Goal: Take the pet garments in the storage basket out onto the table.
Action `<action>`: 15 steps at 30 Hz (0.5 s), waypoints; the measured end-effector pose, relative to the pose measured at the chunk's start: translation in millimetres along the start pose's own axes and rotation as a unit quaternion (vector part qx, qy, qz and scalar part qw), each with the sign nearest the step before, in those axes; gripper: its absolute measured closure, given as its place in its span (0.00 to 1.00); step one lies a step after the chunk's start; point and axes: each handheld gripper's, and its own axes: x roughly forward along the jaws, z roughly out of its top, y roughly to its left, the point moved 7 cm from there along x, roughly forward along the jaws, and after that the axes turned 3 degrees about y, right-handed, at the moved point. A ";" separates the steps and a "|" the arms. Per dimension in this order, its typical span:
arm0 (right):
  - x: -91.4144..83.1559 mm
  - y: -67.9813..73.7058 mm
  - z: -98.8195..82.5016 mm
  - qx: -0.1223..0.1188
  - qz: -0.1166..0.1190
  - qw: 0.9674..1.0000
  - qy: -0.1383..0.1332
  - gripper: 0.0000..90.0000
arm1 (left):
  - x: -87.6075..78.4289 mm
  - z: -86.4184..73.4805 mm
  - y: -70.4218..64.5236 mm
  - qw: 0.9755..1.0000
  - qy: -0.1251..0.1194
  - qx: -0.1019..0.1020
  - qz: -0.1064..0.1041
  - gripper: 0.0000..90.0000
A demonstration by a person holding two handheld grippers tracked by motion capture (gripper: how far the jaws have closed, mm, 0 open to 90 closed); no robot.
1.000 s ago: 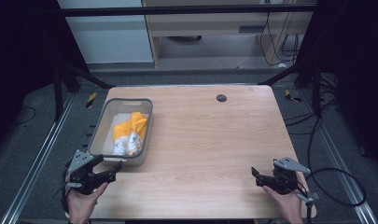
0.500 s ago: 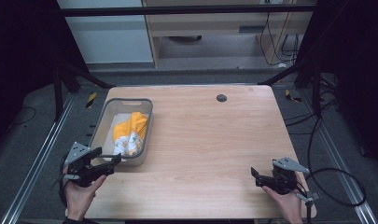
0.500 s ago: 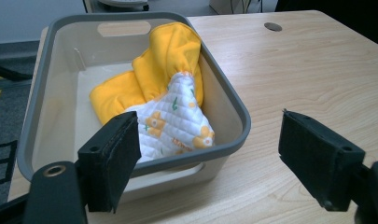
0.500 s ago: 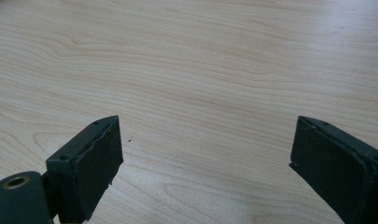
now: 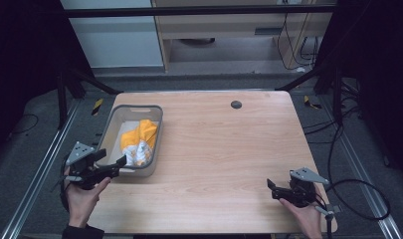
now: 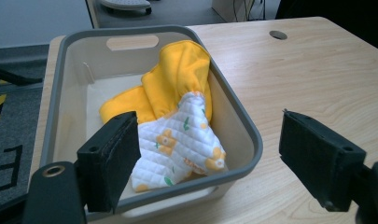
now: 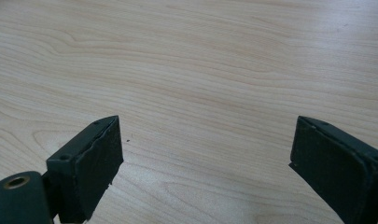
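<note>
Item: yellow quilted cloth [image 6: 177,121], lying in grey bin [image 5: 107,132] at desk's [image 5: 224,164] left, not yet grasped; left hand-held gripper [image 6: 210,154] wide at bin's near rim; right hand-held gripper [image 7: 205,158] wide, idle near right.

The table [image 5: 224,149] is pale wood-grain laminate, smooth with a soft sheen. On it, the bin [image 6: 233,135] looks like matt grey plastic with a paler inner wall. Inside the bin, the cloth [image 6: 177,116] is part plain yellow fabric, part white quilted stuff with a printed pattern. The pads [image 7: 91,172] look matt black and slightly textured.
</note>
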 end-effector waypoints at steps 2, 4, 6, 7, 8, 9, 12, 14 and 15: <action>-0.2 0.7 -0.1 0.003 0.002 1.000 0.002 0.10 | 1.4 3.2 2.1 1.000 0.000 0.000 0.000 0.22; -0.1 0.9 -0.2 0.003 0.002 1.000 0.002 0.10 | 3.4 6.6 3.5 1.000 0.000 0.000 0.001 0.22; 0.2 1.1 -0.3 0.003 0.003 1.000 0.003 0.10 | 6.5 9.9 4.3 1.000 0.004 0.003 0.003 0.22; 0.4 0.9 -0.3 0.001 0.002 1.000 0.003 0.11 | 7.8 11.8 4.8 1.000 0.004 0.005 0.004 0.22; 0.4 0.9 -0.3 0.001 0.002 1.000 0.003 0.11 | 9.1 13.4 5.0 1.000 0.005 0.005 0.003 0.23; 0.3 0.8 -0.3 0.001 0.002 1.000 0.003 0.11 | 10.7 15.0 5.1 1.000 0.006 0.006 0.003 0.23; 0.1 1.1 -0.2 0.002 0.004 1.000 0.003 0.11 | 16.8 19.4 5.7 1.000 0.019 0.020 0.011 0.23; 0.6 1.3 0.0 0.003 0.004 1.000 0.003 0.11 | 19.8 22.5 5.8 0.999 0.022 0.024 0.014 0.23; 0.8 1.6 0.2 0.003 0.004 1.000 0.003 0.11 | 21.4 24.0 5.5 0.999 0.022 0.024 0.013 0.23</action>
